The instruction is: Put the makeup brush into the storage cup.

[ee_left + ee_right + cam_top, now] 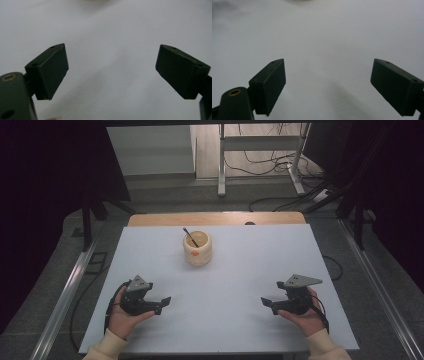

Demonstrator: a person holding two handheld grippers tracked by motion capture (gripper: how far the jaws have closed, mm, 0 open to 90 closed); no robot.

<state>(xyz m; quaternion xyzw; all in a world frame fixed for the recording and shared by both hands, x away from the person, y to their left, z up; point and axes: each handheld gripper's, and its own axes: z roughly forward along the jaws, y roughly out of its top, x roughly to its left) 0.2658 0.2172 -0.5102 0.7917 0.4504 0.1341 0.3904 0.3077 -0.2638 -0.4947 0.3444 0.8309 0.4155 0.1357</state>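
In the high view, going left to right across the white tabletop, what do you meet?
Left gripper → wooden cup with a thin black stick in it, farther back at the middle → right gripper. Both grippers rest near the front edge, jaws apart and empty.

Cream cup (197, 251) with orange spot, black stick (190, 237), pale grey table (240, 285)
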